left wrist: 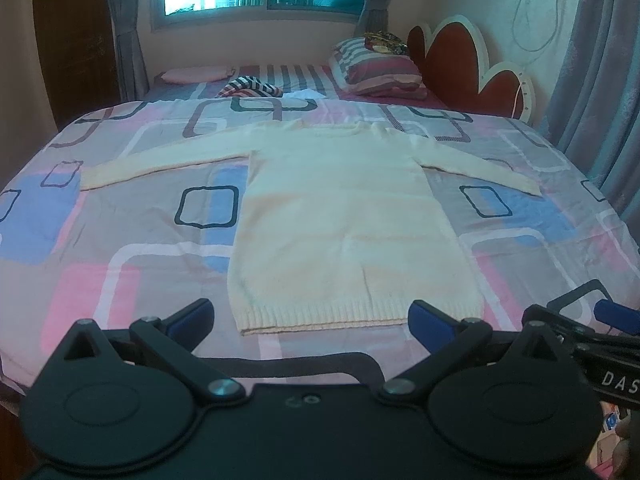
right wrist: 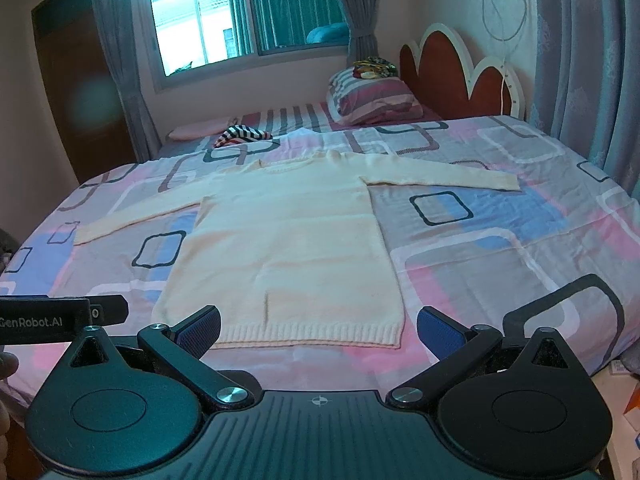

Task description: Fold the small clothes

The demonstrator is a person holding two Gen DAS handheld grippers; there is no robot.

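A cream long-sleeved knit sweater (left wrist: 340, 216) lies flat on the bed, both sleeves spread out to the sides, ribbed hem nearest me. It also shows in the right wrist view (right wrist: 288, 248). My left gripper (left wrist: 310, 320) is open and empty, held just in front of the hem above the bed's near edge. My right gripper (right wrist: 318, 330) is open and empty, also just short of the hem, towards its right half. The right gripper's tips (left wrist: 600, 308) show at the right edge of the left wrist view.
The bed has a patterned pink, blue and grey cover (left wrist: 140, 240). A striped garment (left wrist: 250, 86) and a white cloth lie beyond the sweater. A striped pillow (left wrist: 380, 68) sits by the red headboard (left wrist: 464, 64). Curtains hang at the right.
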